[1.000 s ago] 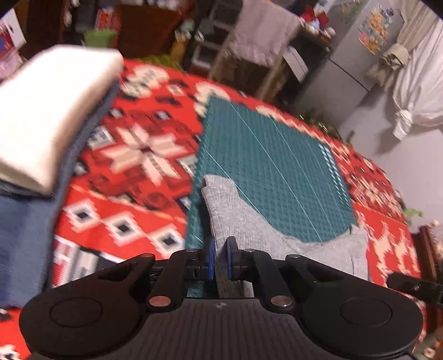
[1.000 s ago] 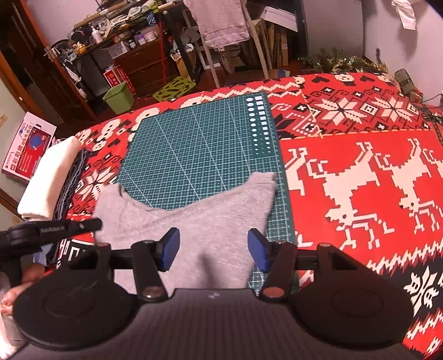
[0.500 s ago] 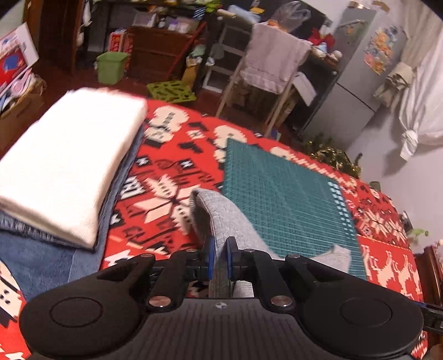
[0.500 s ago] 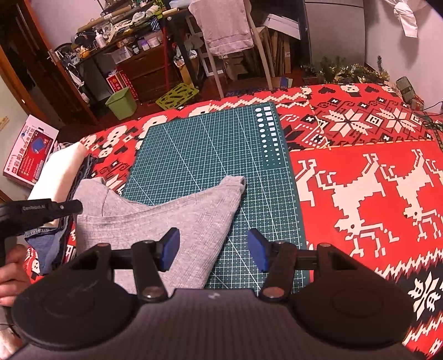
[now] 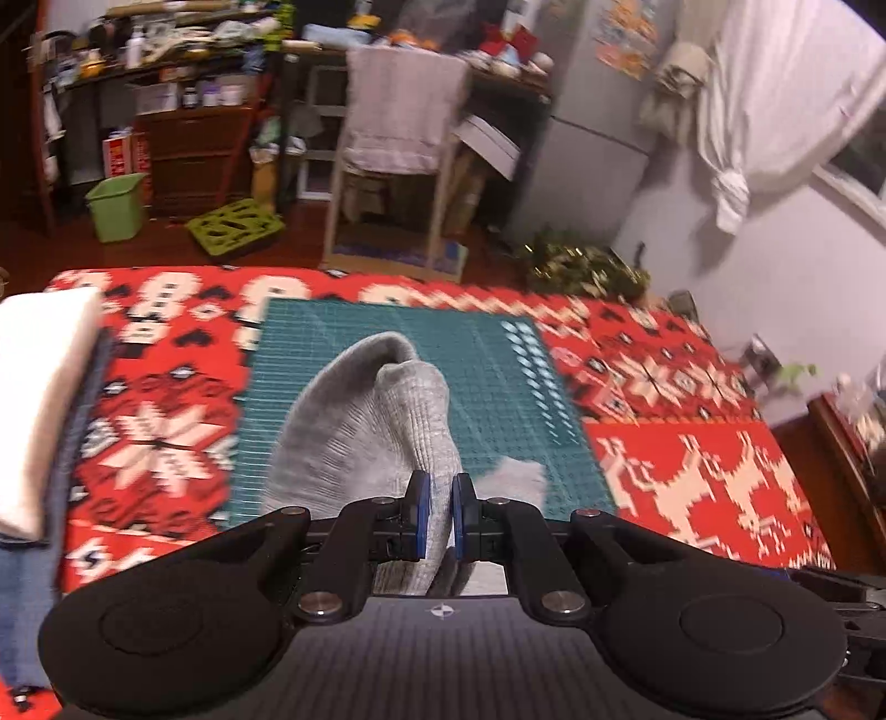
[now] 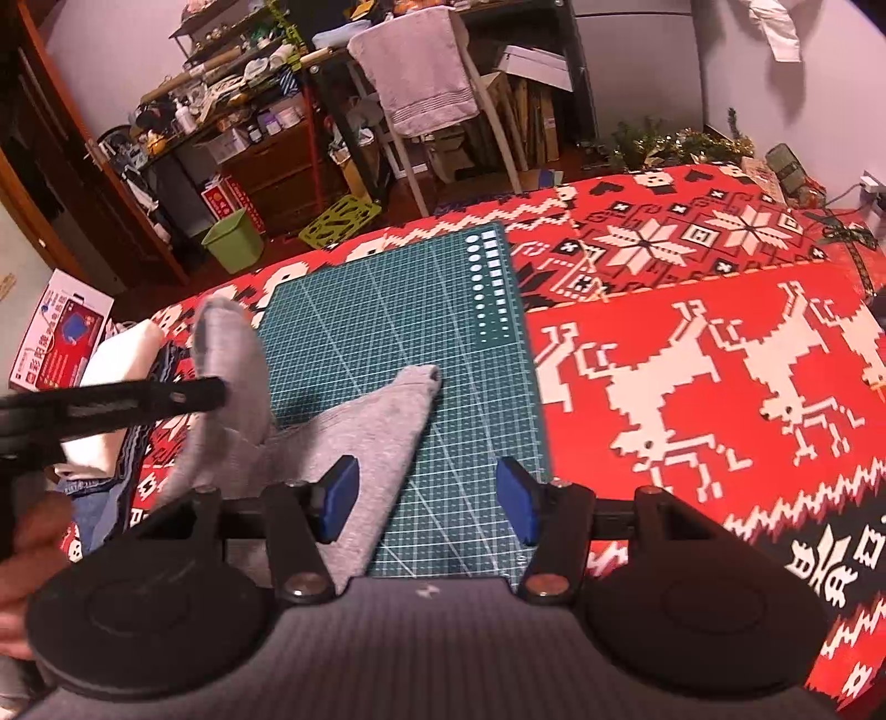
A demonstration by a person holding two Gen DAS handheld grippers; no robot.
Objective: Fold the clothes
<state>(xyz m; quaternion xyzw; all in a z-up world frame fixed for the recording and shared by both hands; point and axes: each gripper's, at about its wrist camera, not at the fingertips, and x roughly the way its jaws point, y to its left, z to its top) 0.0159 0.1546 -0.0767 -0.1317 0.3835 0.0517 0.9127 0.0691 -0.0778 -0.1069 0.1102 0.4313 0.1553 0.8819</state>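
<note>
We see a wooden chair (image 6: 443, 99) draped with a towel (image 6: 415, 72). Left of it stand cluttered dark shelves (image 6: 232, 99); lower left, a green bin (image 6: 232, 241) on dark wooden floor; right, a pale wall (image 6: 653, 50).

The grey garment (image 6: 360, 443) runs under the gripper housing, its near end hidden. A blurred hand (image 6: 27, 554) is cut off at the left edge.
</note>
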